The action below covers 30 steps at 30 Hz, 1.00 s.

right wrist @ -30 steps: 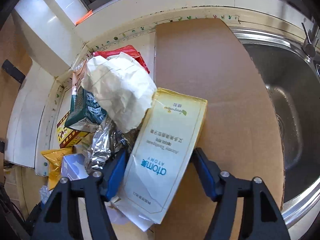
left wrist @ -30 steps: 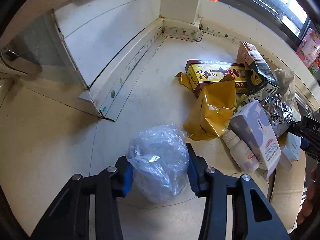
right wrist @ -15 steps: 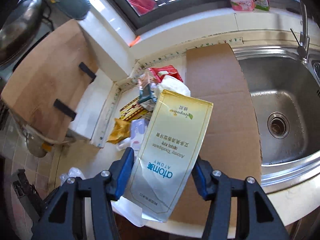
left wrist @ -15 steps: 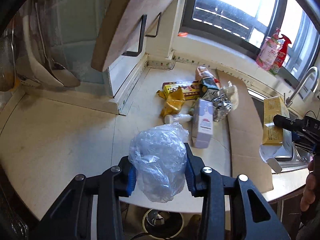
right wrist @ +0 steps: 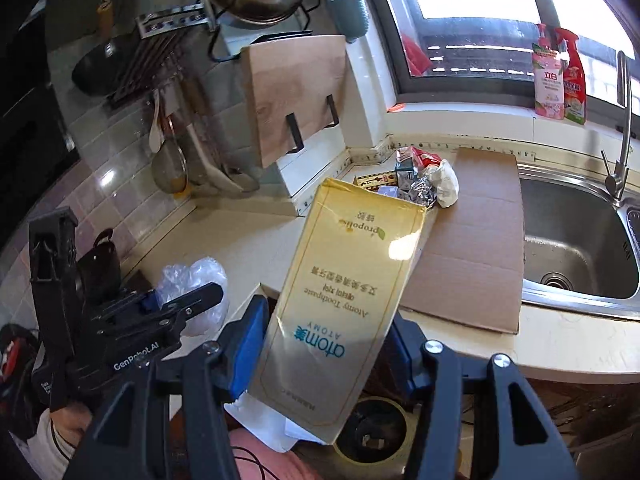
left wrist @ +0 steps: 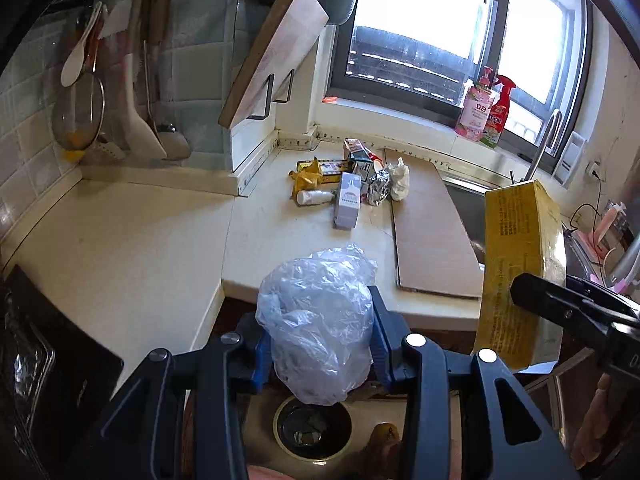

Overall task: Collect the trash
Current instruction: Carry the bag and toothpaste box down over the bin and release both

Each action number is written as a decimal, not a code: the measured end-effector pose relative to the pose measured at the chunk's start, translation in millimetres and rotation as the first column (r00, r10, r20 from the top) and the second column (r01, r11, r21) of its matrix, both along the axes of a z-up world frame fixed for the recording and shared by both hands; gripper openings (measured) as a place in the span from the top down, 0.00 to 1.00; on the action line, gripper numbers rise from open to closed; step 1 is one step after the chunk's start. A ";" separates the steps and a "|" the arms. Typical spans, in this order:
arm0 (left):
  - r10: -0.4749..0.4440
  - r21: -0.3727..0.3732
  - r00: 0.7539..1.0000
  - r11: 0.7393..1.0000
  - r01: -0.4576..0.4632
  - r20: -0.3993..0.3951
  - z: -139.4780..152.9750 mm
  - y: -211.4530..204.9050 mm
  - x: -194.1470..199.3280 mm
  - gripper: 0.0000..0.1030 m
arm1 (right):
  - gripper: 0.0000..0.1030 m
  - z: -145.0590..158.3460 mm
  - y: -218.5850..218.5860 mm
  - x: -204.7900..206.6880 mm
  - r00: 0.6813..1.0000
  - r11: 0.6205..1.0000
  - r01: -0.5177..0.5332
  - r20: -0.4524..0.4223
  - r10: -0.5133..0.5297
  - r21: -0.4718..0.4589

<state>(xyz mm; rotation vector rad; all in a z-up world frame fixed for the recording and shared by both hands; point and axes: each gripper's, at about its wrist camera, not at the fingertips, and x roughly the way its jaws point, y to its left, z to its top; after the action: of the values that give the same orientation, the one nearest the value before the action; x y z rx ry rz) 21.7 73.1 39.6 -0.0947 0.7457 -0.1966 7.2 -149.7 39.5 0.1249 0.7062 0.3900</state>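
My left gripper is shut on a crumpled clear plastic bag, held in front of the counter edge above a round bin on the floor. My right gripper is shut on a yellow Atomy toothpaste box, also held off the counter; the box shows in the left wrist view. The bin also shows below the box in the right wrist view. A pile of trash lies at the back of the counter: boxes, a yellow wrapper, foil, crumpled paper and a small white bottle.
A flat cardboard sheet lies on the counter beside the steel sink. A cutting board leans on a rack at the back. Utensils hang on the tiled wall. A black stove sits at the left.
Both grippers have pulled back and up from the counter with their loads. The bag and the toothpaste box now hang in front of the counter edge, over the floor bin.
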 end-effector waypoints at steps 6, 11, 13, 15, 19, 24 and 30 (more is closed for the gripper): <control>0.026 -0.012 0.999 1.000 -0.026 -0.047 -51.9 -7.3 -42.6 0.62 | 0.46 -54.0 11.4 -35.8 0.999 0.998 -0.030 -0.030 0.029 -0.053; 0.035 0.021 0.991 0.999 -0.033 -0.132 -108.2 -18.1 -46.2 0.62 | 0.46 -115.1 9.0 -34.4 0.986 0.999 -0.026 -0.166 0.019 -0.038; 0.022 0.015 0.987 1.000 -0.020 -0.162 -129.9 -22.8 -46.1 0.62 | 0.46 -140.6 6.2 -29.6 0.977 1.000 -0.019 -0.215 0.014 -0.024; 0.011 0.026 0.983 1.000 -0.006 -0.182 -150.6 -28.6 -44.4 0.62 | 0.46 -163.7 3.8 -26.2 0.969 1.000 -0.011 -0.248 0.006 -0.020; -0.020 0.065 0.981 0.997 0.033 -0.194 -192.4 -40.9 -42.4 0.62 | 0.46 -206.4 -5.7 -20.6 0.958 1.000 0.010 -0.285 -0.016 -0.024; -0.047 0.070 0.967 0.995 0.067 -0.251 -246.3 -51.7 -35.9 0.62 | 0.46 -254.7 -16.1 -8.6 0.936 0.999 0.045 -0.348 -0.048 -0.015; -0.053 0.077 0.945 0.994 0.082 -0.323 -298.8 -56.4 -16.3 0.62 | 0.46 -301.2 -17.9 9.9 0.910 0.997 0.051 -0.409 -0.066 -0.049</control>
<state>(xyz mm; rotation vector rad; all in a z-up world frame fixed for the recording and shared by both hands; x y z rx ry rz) 5.4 16.7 -259.2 -0.0155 1.0826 -0.2154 17.1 -167.7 -261.7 0.1955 1.1231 0.2939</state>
